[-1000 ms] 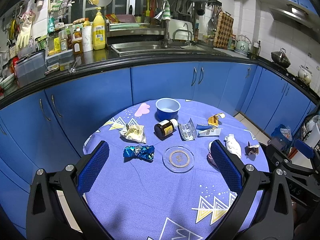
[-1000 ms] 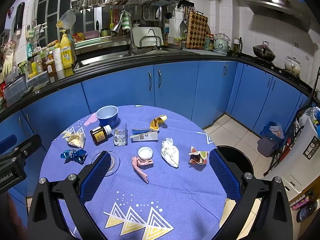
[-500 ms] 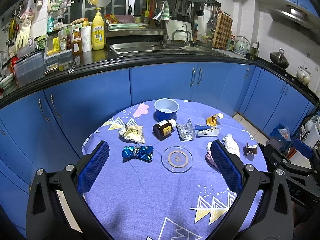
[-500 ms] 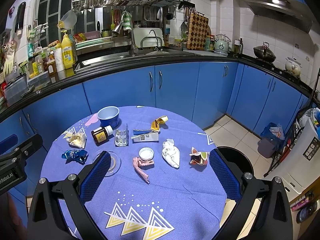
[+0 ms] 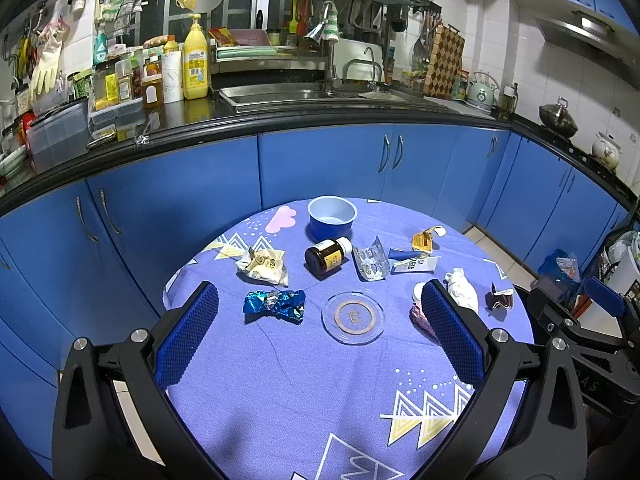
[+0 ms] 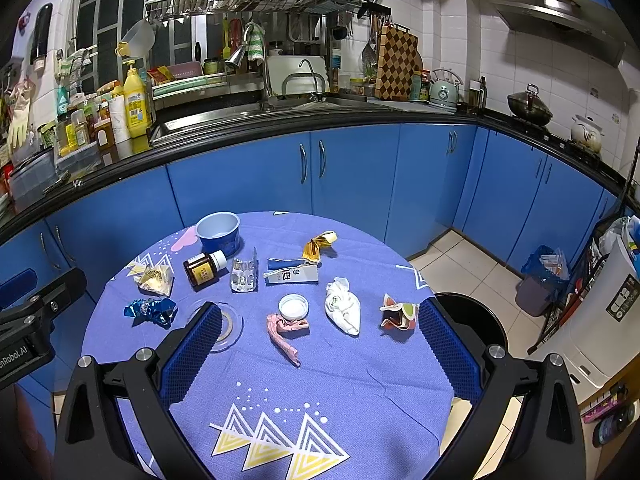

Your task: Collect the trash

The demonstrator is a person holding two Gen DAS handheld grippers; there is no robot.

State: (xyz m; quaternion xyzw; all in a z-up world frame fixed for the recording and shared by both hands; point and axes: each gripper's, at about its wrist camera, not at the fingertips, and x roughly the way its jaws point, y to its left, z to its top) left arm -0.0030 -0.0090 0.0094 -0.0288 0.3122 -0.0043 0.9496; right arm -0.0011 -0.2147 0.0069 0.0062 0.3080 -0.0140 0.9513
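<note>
Both grippers hang above the near part of a round table covered with a purple-blue patterned cloth. Left gripper has its two blue ribbed pads wide apart and nothing is between them. Right gripper is the same: pads far from each other, holding nothing.

On the cloth lie many pieces of trash. At the left side there is a crumpled shiny blue foil wrapper, and behind it a crumpled pale yellow wrapper. Near the middle stands a round clear glass coaster with a gold ring, just beside the blue wrapper. Behind the coaster a brown glass bottle with a white cap lies on its side, and next to it a silver blister pack of pills. A blue round bowl stands at the far edge.

In the right view, a flattened white and blue tube lies behind a small white round lid. A twisted pink wrapper touches this lid. To the right is a crumpled white tissue, then a folded red and multicoloured paper piece. A crumpled golden-yellow wrapper lies farther back.

On the floor, just beside the right edge of the table, stands a black round bin.
</note>
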